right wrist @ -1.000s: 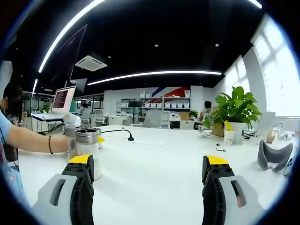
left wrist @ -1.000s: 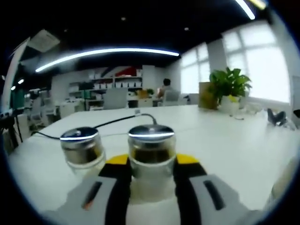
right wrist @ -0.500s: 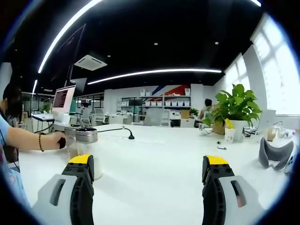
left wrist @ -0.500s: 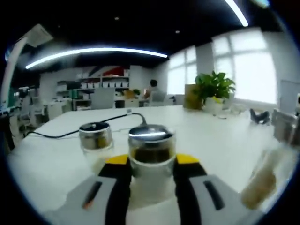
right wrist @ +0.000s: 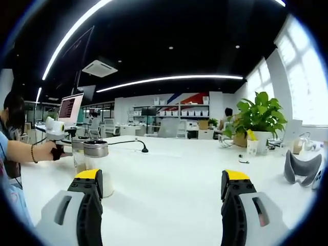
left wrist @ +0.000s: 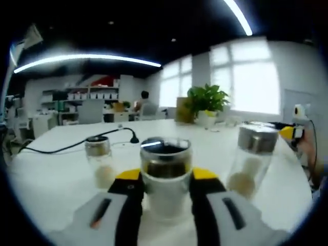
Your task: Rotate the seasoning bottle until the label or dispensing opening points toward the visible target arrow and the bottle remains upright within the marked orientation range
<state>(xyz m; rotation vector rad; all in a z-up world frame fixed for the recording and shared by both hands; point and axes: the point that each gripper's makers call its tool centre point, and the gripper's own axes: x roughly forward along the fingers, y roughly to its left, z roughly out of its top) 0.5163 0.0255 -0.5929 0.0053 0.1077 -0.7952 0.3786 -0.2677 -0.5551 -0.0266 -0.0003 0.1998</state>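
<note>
Between the left claw's (left wrist: 165, 190) yellow-tipped jaws stands the seasoning bottle (left wrist: 165, 177), clamped upright on the white desk (left wrist: 61, 179). Two similar jars flank it, one to each side. Beyond the right claw (right wrist: 163, 192), which gapes empty, another jar (right wrist: 96, 163) sits by its left jaw.

Left gripper view: three seasoning bottles on the white table (left wrist: 61, 174), namely one dark-filled bottle (left wrist: 165, 177) between the jaws, one small bottle (left wrist: 99, 161) to its left, one pale-filled bottle (left wrist: 250, 161) to its right. One black cable (left wrist: 77, 145). One potted plant (left wrist: 207, 102). One seated person (left wrist: 144, 98) far back. Right gripper view: two bottles seen at left, one steel-capped bottle (right wrist: 96, 169) and one more partly hidden behind it. One laptop (right wrist: 69, 107). One hand (right wrist: 47, 151). One grey headset (right wrist: 301, 171).
</note>
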